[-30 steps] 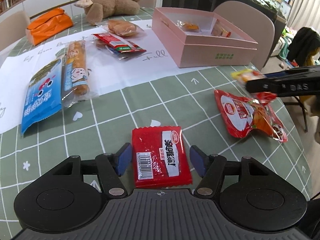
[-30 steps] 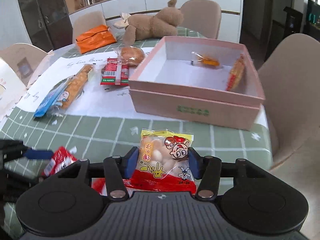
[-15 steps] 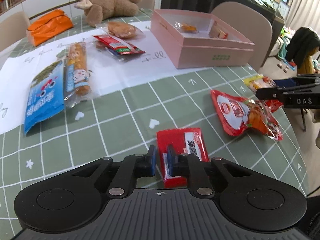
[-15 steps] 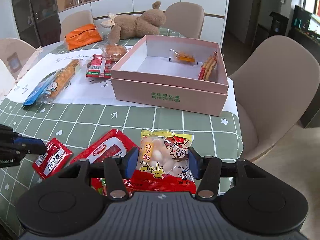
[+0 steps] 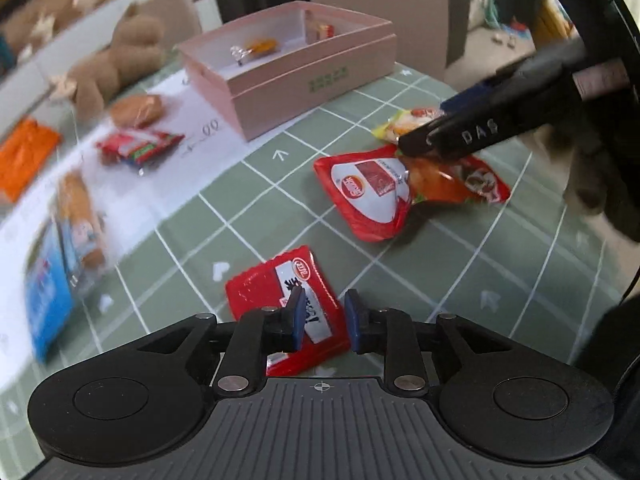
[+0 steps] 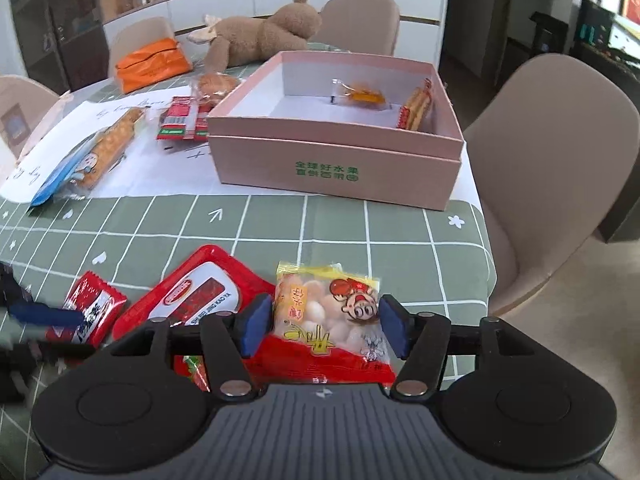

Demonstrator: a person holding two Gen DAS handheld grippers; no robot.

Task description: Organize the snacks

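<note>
My left gripper is shut narrowly on the small red packet on the green checked tablecloth, and its jaws are easing apart a little. One left finger lies over that packet in the right wrist view. My right gripper is opening around the yellow-and-red snack bag, and its pads stand just clear of the bag's sides. That bag overlaps a large red pouch. Beyond them stands the open pink box with two snacks inside.
On the white paper left of the box lie red sachets, a bun, a biscuit bar and a blue packet. A plush toy and an orange pouch sit behind. The table edge and a chair are on the right.
My left jaws closed from wide open onto the small red packet, and the left wrist then rolled. My right jaws let go of the yellow snack bag and widened.
</note>
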